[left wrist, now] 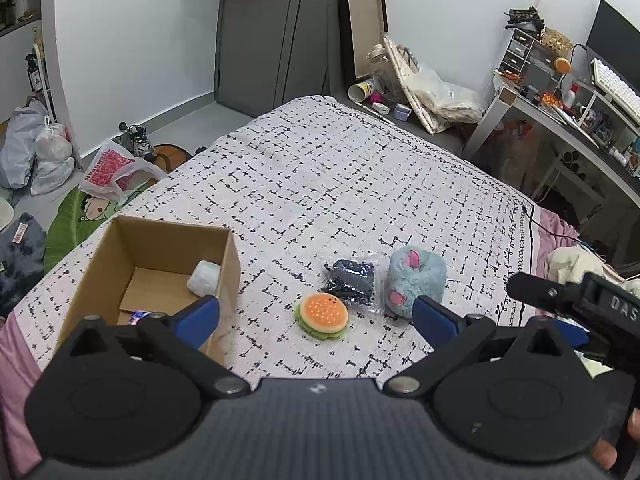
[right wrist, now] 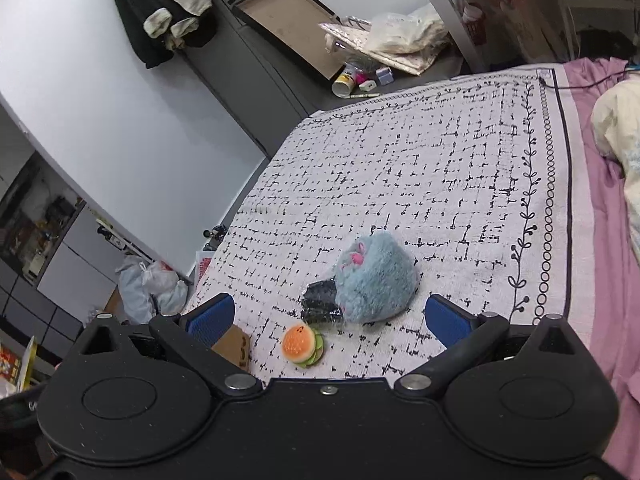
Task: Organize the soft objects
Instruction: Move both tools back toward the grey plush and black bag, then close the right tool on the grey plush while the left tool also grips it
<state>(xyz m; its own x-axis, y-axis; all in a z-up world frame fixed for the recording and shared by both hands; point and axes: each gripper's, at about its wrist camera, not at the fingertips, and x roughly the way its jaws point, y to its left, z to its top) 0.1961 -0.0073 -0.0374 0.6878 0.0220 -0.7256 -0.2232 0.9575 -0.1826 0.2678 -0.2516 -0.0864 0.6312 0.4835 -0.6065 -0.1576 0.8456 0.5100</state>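
Both grippers gape empty. The burger plush [left wrist: 323, 316] lies directly ahead of the left gripper [left wrist: 316, 316], nearer than the right gripper [right wrist: 330, 320].

Lived-in bedroom: quilted bed [left wrist: 340, 184]; cluttered desk [left wrist: 560, 116]; hanging clothes [right wrist: 164, 8]

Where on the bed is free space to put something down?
The blanket is bare beyond the cardboard box and toys. It is crowded around the burger plush, dark packet and blue plush.

White letters "DAS" stand on the right gripper [left wrist: 576, 308].
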